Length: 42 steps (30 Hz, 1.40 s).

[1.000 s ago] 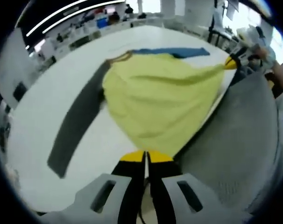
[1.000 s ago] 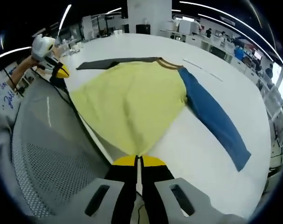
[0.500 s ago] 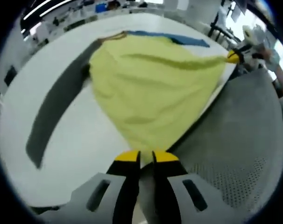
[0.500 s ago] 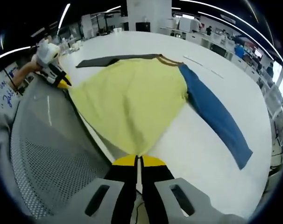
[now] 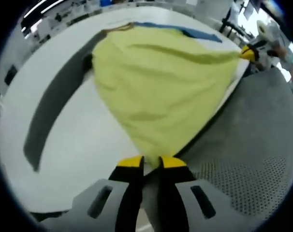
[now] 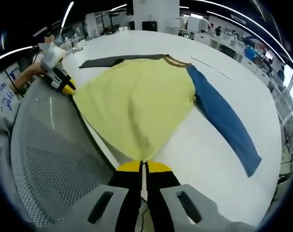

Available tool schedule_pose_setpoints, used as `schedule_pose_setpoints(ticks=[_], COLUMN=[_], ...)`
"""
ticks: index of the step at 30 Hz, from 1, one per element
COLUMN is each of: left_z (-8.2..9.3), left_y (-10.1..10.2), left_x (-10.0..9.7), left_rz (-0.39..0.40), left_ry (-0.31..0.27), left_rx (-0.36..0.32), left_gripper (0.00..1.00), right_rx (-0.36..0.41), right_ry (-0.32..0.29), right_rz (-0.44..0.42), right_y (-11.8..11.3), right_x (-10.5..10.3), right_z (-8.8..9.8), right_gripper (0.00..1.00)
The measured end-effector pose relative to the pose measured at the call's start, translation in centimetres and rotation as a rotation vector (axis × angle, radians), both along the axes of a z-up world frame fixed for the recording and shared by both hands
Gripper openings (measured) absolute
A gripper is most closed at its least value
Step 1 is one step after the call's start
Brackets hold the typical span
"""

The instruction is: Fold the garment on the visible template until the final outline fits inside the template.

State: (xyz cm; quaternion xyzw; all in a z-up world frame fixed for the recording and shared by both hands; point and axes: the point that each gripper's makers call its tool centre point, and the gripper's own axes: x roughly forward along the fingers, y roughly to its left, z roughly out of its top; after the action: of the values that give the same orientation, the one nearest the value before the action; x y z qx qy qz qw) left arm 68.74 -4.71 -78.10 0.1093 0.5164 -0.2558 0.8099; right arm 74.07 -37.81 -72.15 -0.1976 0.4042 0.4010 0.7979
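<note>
Now both grippers hold the bottom hem of the yellow long-sleeved shirt with one grey sleeve and one blue sleeve (image 5: 161,82), one at each corner, near the table edge. The left gripper (image 5: 151,162) has its yellow-tipped jaws closed on the left hem corner, though a small gap shows between the tips, and the cloth rises from them. Compared with one second ago, the hem in the left gripper view is lifted more and pulled tighter, and the shirt body fills more of that view; the left gripper seen in the right gripper view has also come closer to the table. I judge this as the beginning of a fold that carries the hem toward the collar.

The shirt lies on the large white table (image 6: 209,150), with the grey sleeve (image 5: 52,108) stretched to one side and the blue sleeve (image 6: 224,121) to the other. The right gripper (image 6: 143,166) has its jaws pressed together on the right hem corner.

I cannot make out any template outline on the table. The collar is small and far away, and the grey perforated chair surface (image 6: 54,159) is cut off by the rim.
</note>
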Motion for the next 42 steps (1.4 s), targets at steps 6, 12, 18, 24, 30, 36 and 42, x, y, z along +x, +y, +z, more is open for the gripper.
schedule_pose_setpoints(ticks=[6,12,18,24,30,36,42], left_z=[0.0,0.0,0.2,2.2,6.3,9.8,13.3], left_y=[-0.1,-0.4,-0.2,0.4,1.5,2.6,3.4], left_x=[0.1,-0.1,-0.1,0.1,1.5,2.6,4.2], left_rz=[0.015,0.017,0.023,0.044,0.052,0.049,0.028], left_ry=[0.005,0.018,0.018,-0.007,-0.127,-0.218,-0.326], left_rx=[-0.004,-0.010,-0.005,-0.029,-0.005,0.026,0.066], left_gripper=[0.06,0.01,0.00,0.00,0.00,0.00,0.00], right_rx=[0.001,0.003,0.009,0.025,0.039,0.098,0.131], right_ry=[0.007,0.009,0.005,-0.009,-0.035,-0.092,-0.190], right_rz=[-0.003,-0.009,-0.016,-0.023,-0.004,0.009,0.009], right_y=[-0.1,-0.2,-0.3,-0.2,0.5,1.7,2.2], right_x=[-0.1,-0.1,-0.1,0.0,0.1,0.6,1.7], right_z=[-0.2,-0.4,-0.3,0.5,1.7,4.4,7.7], right_gripper=[0.03,0.03,0.03,0.03,0.03,0.03,0.02])
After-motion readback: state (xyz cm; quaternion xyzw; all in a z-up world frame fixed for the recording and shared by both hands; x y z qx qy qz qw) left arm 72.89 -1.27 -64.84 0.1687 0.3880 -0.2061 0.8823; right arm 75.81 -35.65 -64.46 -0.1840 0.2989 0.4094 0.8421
